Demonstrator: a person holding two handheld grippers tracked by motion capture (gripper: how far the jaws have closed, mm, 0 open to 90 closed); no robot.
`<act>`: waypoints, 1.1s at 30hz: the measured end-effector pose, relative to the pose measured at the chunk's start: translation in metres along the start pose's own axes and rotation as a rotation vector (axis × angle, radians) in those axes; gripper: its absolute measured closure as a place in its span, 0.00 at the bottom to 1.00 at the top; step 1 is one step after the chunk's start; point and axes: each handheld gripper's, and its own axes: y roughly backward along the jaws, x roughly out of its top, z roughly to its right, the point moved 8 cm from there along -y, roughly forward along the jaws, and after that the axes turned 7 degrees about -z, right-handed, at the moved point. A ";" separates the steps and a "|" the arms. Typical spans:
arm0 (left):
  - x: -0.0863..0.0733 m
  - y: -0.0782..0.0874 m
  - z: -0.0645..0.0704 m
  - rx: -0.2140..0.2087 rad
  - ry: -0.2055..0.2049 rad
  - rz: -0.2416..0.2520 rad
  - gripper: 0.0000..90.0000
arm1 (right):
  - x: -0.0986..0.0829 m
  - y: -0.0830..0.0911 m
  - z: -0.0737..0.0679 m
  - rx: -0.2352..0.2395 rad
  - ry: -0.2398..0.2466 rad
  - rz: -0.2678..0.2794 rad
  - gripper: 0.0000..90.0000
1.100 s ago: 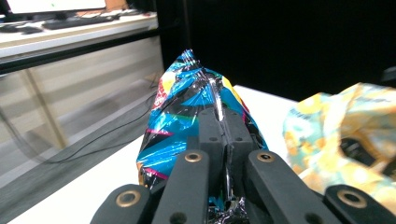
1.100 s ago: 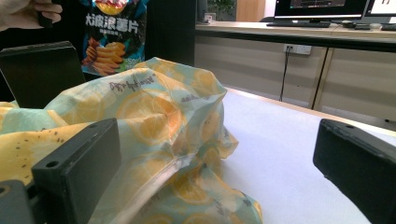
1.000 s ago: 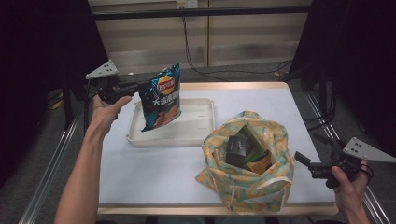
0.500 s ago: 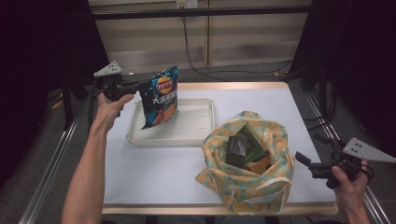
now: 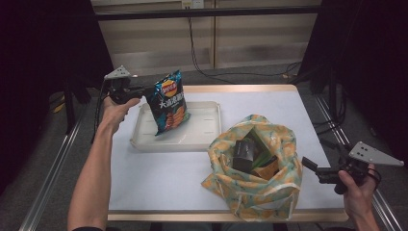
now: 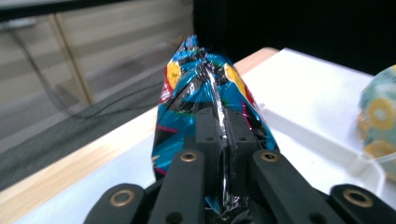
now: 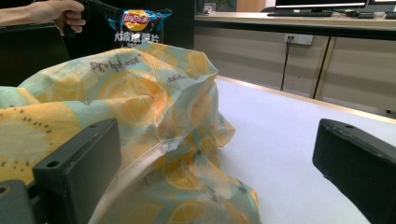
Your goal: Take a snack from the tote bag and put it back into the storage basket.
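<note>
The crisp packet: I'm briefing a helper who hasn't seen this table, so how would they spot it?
Look at the white table, then the shallow cream tray at its far left. Above that tray's left end hangs the crisp packet, pinched by the left gripper. It is glossy blue and black, unlike the lemon-print bag nearby.

Between the earlier high views and this one, the left gripper [image 5: 142, 91], clamped on the upper edge of the blue foil crisp packet [image 5: 169, 102], sits a little higher and farther toward the back of the table. The packet hangs with it: a second ago its lower end lay low inside the shallow white plastic tray [image 5: 207, 139], and now its bottom corner is just above the tray's near left part. The person's left forearm [image 5: 96, 159] stretches out straighter and longer than before.
</note>
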 end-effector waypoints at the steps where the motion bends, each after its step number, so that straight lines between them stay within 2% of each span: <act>1: -0.003 0.000 -0.003 0.009 0.001 -0.015 0.95 | 0.000 0.000 0.000 -0.001 0.001 0.001 0.01; 5: -0.006 -0.002 -0.010 0.026 0.025 -0.028 0.97 | 0.000 -0.001 0.001 -0.002 -0.001 0.003 0.01; 6: -0.006 -0.003 -0.013 0.033 0.042 -0.029 0.97 | -0.001 -0.001 0.000 0.003 -0.008 -0.004 0.01; 8: -0.006 -0.004 -0.018 0.048 0.046 -0.028 0.97 | -0.002 -0.003 0.000 0.008 -0.005 -0.008 0.01; 9: -0.006 -0.005 -0.023 0.069 0.056 -0.029 0.97 | -0.002 -0.003 -0.001 0.009 -0.004 -0.008 0.01; 12: -0.007 -0.004 -0.030 0.091 0.082 -0.021 0.96 | -0.003 -0.004 -0.001 0.011 0.000 -0.015 0.01; 14: -0.009 -0.003 -0.033 0.070 0.098 -0.012 0.96 | -0.004 -0.004 -0.001 0.008 -0.001 -0.019 0.01; 15: -0.010 -0.003 -0.034 0.081 0.114 -0.013 0.95 | -0.004 -0.004 0.000 0.008 -0.001 -0.018 0.01; 17: -0.011 -0.002 -0.034 0.070 0.137 0.001 0.87 | -0.004 -0.005 0.001 0.008 0.004 -0.018 0.01; 19: -0.013 -0.003 -0.033 0.080 0.136 -0.015 0.85 | -0.005 -0.004 0.001 0.009 0.000 -0.020 0.01; 22: -0.014 -0.004 -0.034 0.089 0.149 -0.011 0.77 | -0.004 -0.005 0.000 0.011 -0.001 -0.017 0.01; 24: -0.014 -0.005 -0.034 0.092 0.142 -0.011 0.76 | -0.004 -0.005 -0.001 0.009 -0.003 -0.019 0.01; 26: -0.013 -0.005 -0.036 0.116 0.155 -0.008 0.67 | -0.004 -0.004 0.000 0.010 -0.005 -0.017 0.01; 27: -0.013 -0.004 -0.037 0.112 0.167 -0.001 0.62 | -0.004 -0.004 0.000 0.008 -0.008 -0.014 0.01; 29: -0.014 -0.005 -0.039 0.123 0.167 -0.008 0.61 | -0.005 -0.004 0.000 0.012 -0.004 -0.017 0.01; 33: -0.015 -0.004 -0.043 0.141 0.202 -0.003 0.47 | -0.005 -0.004 0.001 0.013 0.001 -0.018 0.01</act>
